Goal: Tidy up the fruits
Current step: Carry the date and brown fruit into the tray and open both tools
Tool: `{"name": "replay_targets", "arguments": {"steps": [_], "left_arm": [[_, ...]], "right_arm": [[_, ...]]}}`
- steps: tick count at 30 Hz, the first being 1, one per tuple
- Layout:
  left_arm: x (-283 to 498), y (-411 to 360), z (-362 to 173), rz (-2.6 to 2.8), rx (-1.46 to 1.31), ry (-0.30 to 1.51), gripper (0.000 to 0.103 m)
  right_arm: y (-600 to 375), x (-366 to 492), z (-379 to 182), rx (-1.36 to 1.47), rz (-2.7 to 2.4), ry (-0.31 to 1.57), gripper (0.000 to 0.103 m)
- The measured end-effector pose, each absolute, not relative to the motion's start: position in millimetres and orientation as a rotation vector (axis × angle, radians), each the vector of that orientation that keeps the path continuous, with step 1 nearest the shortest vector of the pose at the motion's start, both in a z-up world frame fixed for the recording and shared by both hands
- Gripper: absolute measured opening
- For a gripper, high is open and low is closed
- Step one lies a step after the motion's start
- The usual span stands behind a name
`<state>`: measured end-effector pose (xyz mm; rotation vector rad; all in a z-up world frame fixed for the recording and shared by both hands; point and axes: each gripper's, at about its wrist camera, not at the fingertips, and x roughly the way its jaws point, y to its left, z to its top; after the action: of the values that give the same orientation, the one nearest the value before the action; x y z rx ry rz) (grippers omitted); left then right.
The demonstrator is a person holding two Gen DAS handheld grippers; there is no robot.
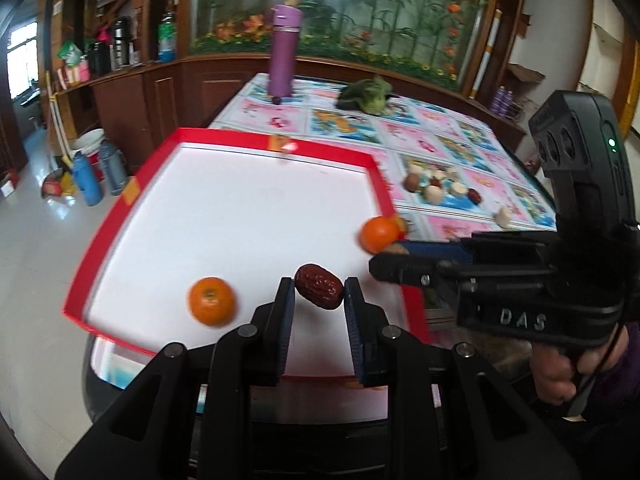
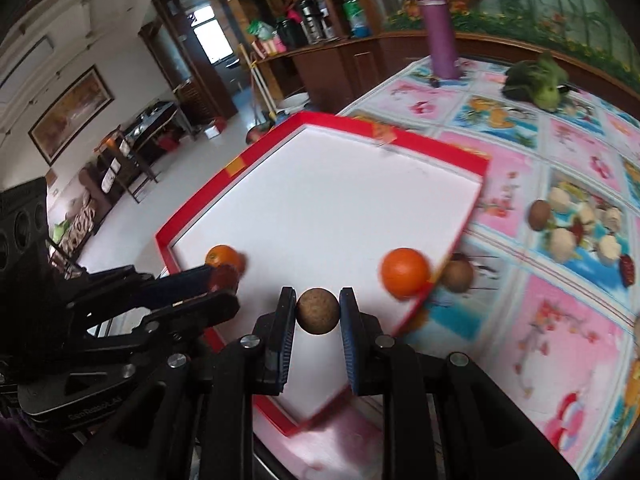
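My left tool (image 1: 319, 294) is clamped on a wrinkled dark red date (image 1: 319, 286), pinched between its two blue-padded fingers (image 1: 286, 320) and held above the near part of the white tray floor. My right tool (image 2: 318, 312) grips a round brown fruit (image 2: 317, 311), dull and rough-skinned, also held over the near end of the tray. In the left view the right tool's fingers come in from the right side, their tips near an orange, and my hand (image 1: 560, 368) wraps its handle.

Below both tools sits a shallow tray (image 1: 224, 135) with a red rim and a white bottom. Two oranges lie inside it: one orange (image 1: 211, 301) near the left corner closest to me, just beside the left tool, and a second orange (image 1: 380, 234) against the right rim. Just outside that rim, on the bench, rests another brown round fruit (image 2: 458, 276).

The bench (image 1: 348, 120) is covered with a cloth of pink and blue cartoon squares. Further right on it lies a loose heap of fruits (image 1: 436, 186), pale round pieces mixed with brown ones and a dark red date at the edge. At the far end stands a purple bottle (image 1: 283, 52), upright, and to its right a bunch of green leafy vegetable (image 1: 366, 94).
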<state>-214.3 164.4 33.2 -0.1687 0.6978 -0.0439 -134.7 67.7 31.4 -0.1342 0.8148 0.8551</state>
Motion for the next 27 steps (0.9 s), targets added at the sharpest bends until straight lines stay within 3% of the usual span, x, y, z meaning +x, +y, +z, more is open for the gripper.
{"name": "replay_targets", "arguments": {"steps": [27], "left_arm": [[-192,191,19,0.196,-0.098,0.722,0.027]], "right_arm": [[91,-123,9,-0.175,0.819,0.914,0.022]]}}
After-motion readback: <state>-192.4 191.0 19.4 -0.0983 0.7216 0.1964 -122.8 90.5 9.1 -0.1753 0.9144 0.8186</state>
